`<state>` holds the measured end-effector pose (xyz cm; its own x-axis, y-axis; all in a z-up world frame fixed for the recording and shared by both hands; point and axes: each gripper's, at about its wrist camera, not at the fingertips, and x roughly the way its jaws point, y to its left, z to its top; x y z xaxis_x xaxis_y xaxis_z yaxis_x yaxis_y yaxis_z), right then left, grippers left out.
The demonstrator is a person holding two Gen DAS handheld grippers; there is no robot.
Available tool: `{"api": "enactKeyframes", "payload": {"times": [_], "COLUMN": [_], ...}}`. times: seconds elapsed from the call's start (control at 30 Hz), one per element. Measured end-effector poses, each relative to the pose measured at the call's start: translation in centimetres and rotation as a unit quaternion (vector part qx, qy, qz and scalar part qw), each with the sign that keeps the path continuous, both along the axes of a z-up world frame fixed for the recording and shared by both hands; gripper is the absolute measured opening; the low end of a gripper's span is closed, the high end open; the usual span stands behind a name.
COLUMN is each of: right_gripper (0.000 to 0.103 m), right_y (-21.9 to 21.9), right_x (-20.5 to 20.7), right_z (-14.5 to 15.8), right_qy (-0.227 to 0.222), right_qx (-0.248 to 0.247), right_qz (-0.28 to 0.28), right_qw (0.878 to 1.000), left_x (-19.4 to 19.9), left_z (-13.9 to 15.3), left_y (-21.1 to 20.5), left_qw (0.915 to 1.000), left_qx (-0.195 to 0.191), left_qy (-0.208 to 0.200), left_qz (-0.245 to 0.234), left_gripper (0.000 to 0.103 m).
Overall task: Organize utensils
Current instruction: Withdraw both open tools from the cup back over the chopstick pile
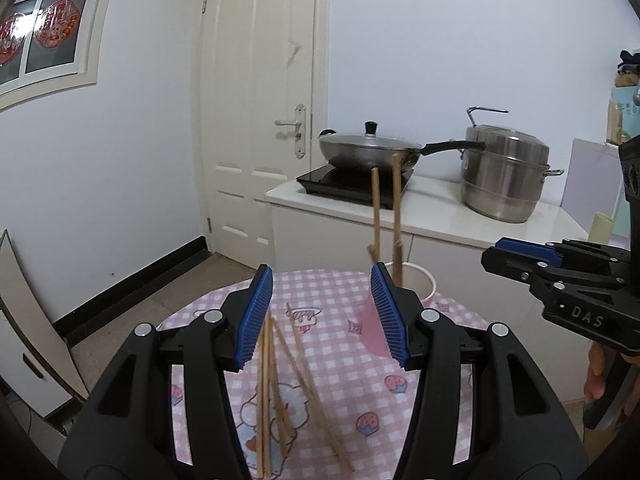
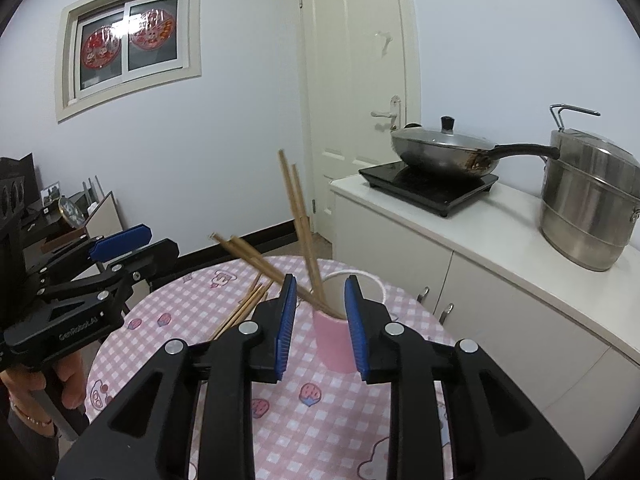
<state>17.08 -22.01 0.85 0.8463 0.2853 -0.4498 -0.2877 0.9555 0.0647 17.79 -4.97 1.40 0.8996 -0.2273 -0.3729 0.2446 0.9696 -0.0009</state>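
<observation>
Four bamboo chopsticks (image 2: 308,248) stand tilted in the pink cup (image 2: 334,340) on the checked tablecloth (image 2: 320,420) (more chopsticks (image 1: 280,384) lie loose beside it); left gripper (image 1: 320,312) and right gripper (image 2: 320,320) both gape empty.

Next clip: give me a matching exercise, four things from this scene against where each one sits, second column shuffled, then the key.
Things:
1. lidded steel wok
2. stainless steel steamer pot
3. pink paper cup
4. loose wooden chopsticks

Places:
A. flat on the pink checked tablecloth
B. between the right gripper fingers
C. on the black induction cooktop
D. on the white counter, right of the cooktop

Pairs: 1-C, 2-D, 3-B, 4-A
</observation>
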Motion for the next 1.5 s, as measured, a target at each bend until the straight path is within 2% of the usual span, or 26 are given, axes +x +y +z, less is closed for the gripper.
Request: {"api": "enactKeyframes", "payload": {"times": [0.37,0.5,0.73,0.93,1.03,1.13,1.2,1.5], "right_gripper": [0.023,0.023,0.023,0.023,0.023,0.023,0.023,0.023], "right_y": [2.7,4.6,8.5,10.7,11.0,11.1,11.1,11.2], "right_x": [-0.7,-0.7,0.6,3.3,4.3,4.7,4.8,5.5], "right_z": [-2.2,-3.5,-6.8,-10.8,-12.1,-12.9,-13.4,-14.1], "right_qy": [0.024,0.042,0.09,0.157,0.175,0.189,0.194,0.207], "right_qx": [-0.013,-0.025,-0.048,-0.06,-0.065,-0.063,-0.062,-0.055], "right_qz": [0.029,0.052,0.086,0.097,0.094,0.094,0.094,0.099], "right_qw": [0.999,0.997,0.991,0.981,0.978,0.976,0.974,0.972], "left_x": [-0.2,0.3,3.1,4.8,5.7,6.3,6.7,8.0], "left_z": [-2.4,-3.8,-7.3,-10.8,-12.5,-13.6,-14.0,-15.3], "left_y": [3.5,5.5,8.9,9.4,9.4,9.3,9.1,8.4], "left_qw": [0.9994,0.9978,0.9873,0.9764,0.9706,0.9669,0.9644,0.9584], "left_qx": [0.008,0.002,-0.014,-0.012,-0.007,-0.009,-0.008,0.002], "left_qy": [0.028,0.062,0.154,0.214,0.239,0.254,0.264,0.285], "left_qz": [0.018,0.023,0.038,0.029,0.027,0.023,0.018,0.011], "left_gripper": [0.054,0.054,0.054,0.054,0.054,0.053,0.043,0.04]}}
